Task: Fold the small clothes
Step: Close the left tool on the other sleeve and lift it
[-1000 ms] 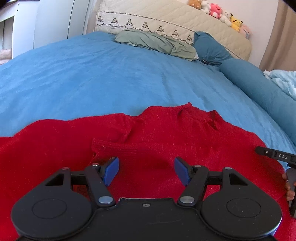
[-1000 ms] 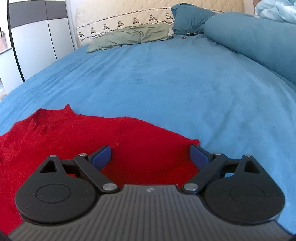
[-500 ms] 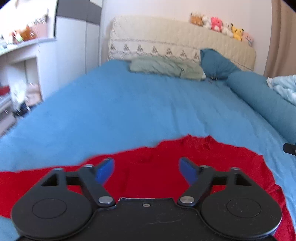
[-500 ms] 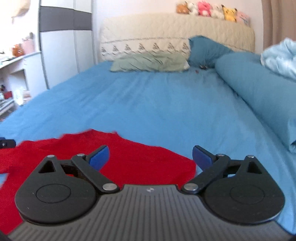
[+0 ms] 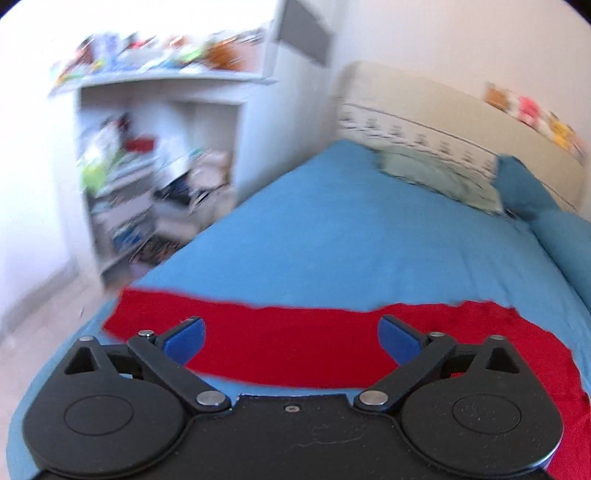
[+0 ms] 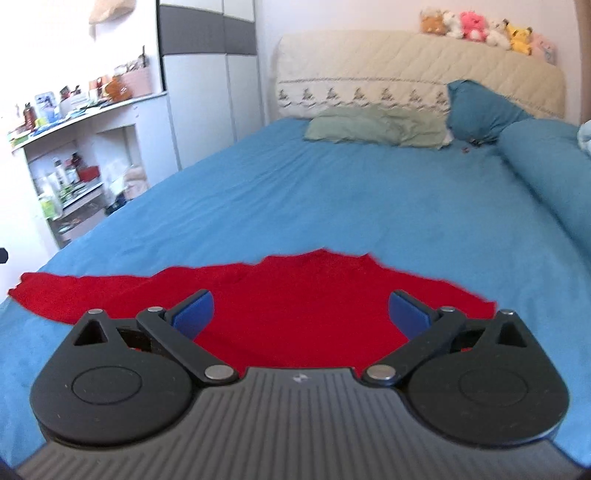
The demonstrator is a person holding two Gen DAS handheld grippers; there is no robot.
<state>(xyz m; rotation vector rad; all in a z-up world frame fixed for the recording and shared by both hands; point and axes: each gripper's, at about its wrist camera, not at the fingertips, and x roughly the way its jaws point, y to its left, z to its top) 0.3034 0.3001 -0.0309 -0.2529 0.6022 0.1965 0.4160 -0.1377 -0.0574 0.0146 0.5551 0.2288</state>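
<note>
A red knit sweater (image 6: 303, 295) lies spread flat on the blue bed sheet (image 6: 351, 199), collar pointing toward the headboard, one sleeve stretched out to the left. In the left wrist view the sleeve (image 5: 258, 336) runs across in front of the fingers. My left gripper (image 5: 291, 338) is open and empty, held above the sleeve. My right gripper (image 6: 301, 314) is open and empty, held above the sweater's body. The left wrist view is blurred by motion.
A green pillow (image 6: 373, 127) and a blue pillow (image 6: 480, 110) lie at the cream headboard (image 6: 417, 70), with plush toys (image 6: 476, 29) on top. A blue bolster (image 6: 546, 166) runs along the right side. White cluttered shelves (image 5: 147, 177) stand left of the bed.
Both grippers have risen and pulled back from the sweater. The left one has swung left, toward the sleeve and shelves. Both stay open.
</note>
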